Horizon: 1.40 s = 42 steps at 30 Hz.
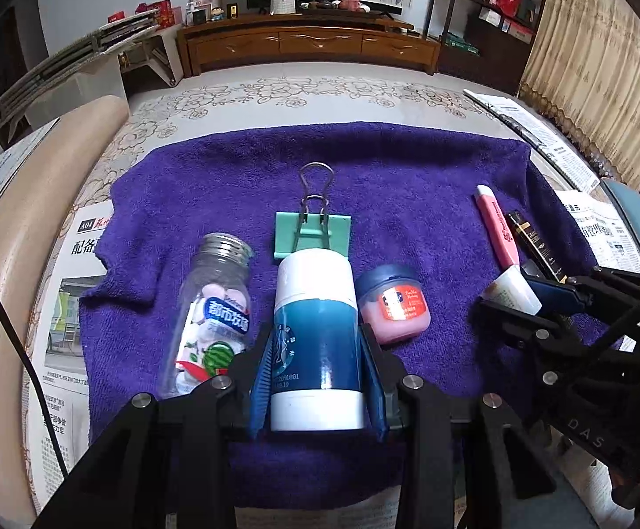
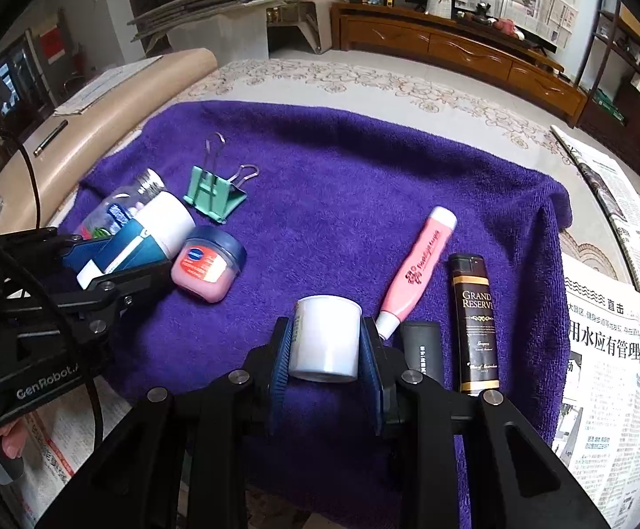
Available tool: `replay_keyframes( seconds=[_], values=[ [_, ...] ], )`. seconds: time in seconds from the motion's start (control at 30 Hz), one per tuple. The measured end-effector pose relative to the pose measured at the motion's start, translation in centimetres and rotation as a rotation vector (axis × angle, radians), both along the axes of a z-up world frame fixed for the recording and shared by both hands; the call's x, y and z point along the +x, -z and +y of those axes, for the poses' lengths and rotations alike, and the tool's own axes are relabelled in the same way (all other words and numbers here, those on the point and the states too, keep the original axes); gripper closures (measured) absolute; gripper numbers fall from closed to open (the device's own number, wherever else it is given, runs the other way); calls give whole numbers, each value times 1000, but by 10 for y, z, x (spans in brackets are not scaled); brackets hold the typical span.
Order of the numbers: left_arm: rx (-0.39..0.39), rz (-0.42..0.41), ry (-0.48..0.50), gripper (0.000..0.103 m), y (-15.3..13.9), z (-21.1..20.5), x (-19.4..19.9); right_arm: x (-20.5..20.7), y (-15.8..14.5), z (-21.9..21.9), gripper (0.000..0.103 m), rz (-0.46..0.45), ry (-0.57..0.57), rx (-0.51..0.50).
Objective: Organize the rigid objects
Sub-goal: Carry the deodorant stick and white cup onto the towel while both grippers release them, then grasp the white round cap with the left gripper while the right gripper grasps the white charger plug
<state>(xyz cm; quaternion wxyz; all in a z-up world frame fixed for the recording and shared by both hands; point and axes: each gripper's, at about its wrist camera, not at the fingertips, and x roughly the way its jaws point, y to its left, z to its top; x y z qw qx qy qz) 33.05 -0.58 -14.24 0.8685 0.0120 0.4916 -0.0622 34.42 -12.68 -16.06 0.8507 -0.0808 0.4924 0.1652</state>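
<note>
My left gripper (image 1: 315, 344) is shut on a blue and white bottle (image 1: 315, 335) lying on the purple towel (image 1: 364, 176); it also shows in the right wrist view (image 2: 143, 238). My right gripper (image 2: 326, 344) is shut on a small white jar (image 2: 326, 339), seen in the left wrist view (image 1: 514, 291). A clear candy bottle (image 1: 214, 313) lies left of the blue bottle. A pink jar (image 1: 395, 304) with a blue lid lies right of it. A green binder clip (image 1: 313, 233) lies behind.
A pink tube (image 2: 417, 269), a dark lighter (image 2: 476, 322) and a black cylinder (image 2: 423, 348) lie on the towel's right side. Newspapers (image 2: 615, 352) cover the table around the towel. A beige roll (image 1: 20, 203) lies at the left edge.
</note>
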Motion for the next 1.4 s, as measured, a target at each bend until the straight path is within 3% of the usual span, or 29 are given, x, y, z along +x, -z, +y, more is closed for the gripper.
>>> replay_keyframes(
  seconds=[0.17,0.43,0.57,0.67,0.9,1.03,1.1,1.2,1.4],
  values=[
    [35,13,18,69,3,-6,0,0,0,-1,73,-6,-14,-7],
    [11,17,26,68,2,-3,-3,-3,0,-3,72,-12,-71,-1],
    [-32,20,29,66,0,2,-4,-2,-1,-8,60,19,-95,42],
    [-43,8,36,64,-4,2,-10,-5,-2,-9,59,30,-97,43],
    [-80,-44,46,41,-27,2,-37,-23,-19,-22,58,11,-57,102],
    [-102,-64,58,17,-37,-3,-62,-44,-39,-38,44,-27,-13,147],
    [-105,-62,67,10,-40,-8,-73,-55,-47,-47,35,-44,13,161],
    [-103,-69,76,0,-43,-18,-92,-75,-59,-67,3,-67,71,187],
    [-137,-35,91,0,-36,-42,-117,-118,-65,-100,0,-100,171,158]
  ],
)
